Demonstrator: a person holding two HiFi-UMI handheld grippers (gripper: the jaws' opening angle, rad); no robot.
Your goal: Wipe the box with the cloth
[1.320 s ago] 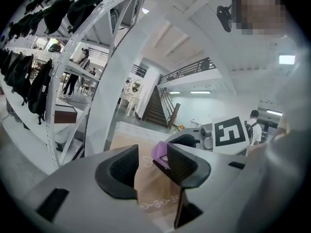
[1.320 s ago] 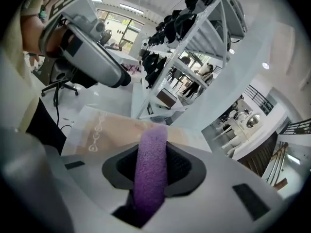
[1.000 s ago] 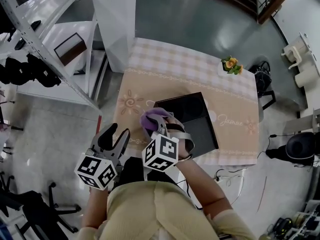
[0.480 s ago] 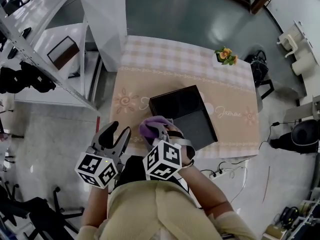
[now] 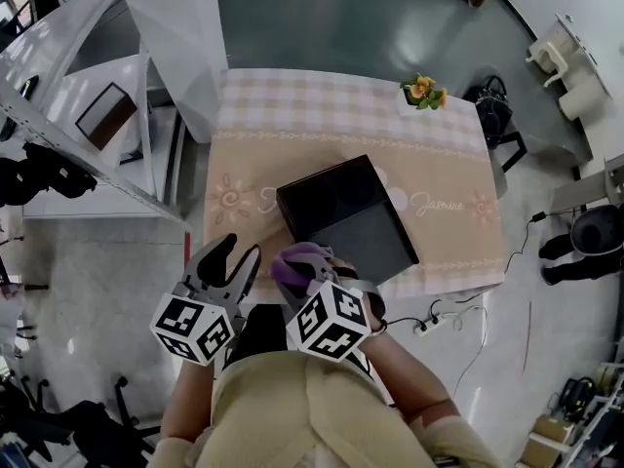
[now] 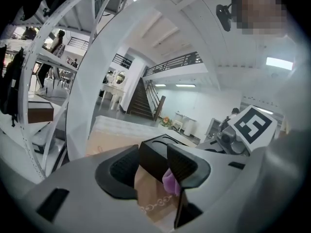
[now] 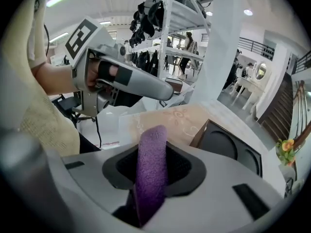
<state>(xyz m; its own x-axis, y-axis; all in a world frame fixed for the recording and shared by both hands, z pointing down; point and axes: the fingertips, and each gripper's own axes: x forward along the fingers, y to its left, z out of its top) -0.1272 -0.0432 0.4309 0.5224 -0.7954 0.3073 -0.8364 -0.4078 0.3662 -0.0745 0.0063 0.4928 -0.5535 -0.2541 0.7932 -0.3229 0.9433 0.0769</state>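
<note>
Two grippers sit nearest, over the table's near edge. The left gripper (image 5: pixel 234 257) has its jaws apart with nothing between them and hangs left of the work. The right gripper (image 5: pixel 310 269) is clamped on the purple cloth (image 5: pixel 295 258), a soft, light fold standing up past the pads. It should bend to any face it is pressed on, so the low hold looks adequate.

The cloth is at the near-left corner of the box (image 5: pixel 341 208), possibly touching it; the head view does not settle that. The box is dark, stiff and flat-topped with two round recesses. It may slide under a push, so the free gripper could brace its left side.

Beyond lie the patterned table (image 5: pixel 292 125), a flower pot (image 5: pixel 422 90) at its far right corner, white shelving (image 5: pixel 88 96) at left and a glossy floor (image 5: pixel 322 18).
</note>
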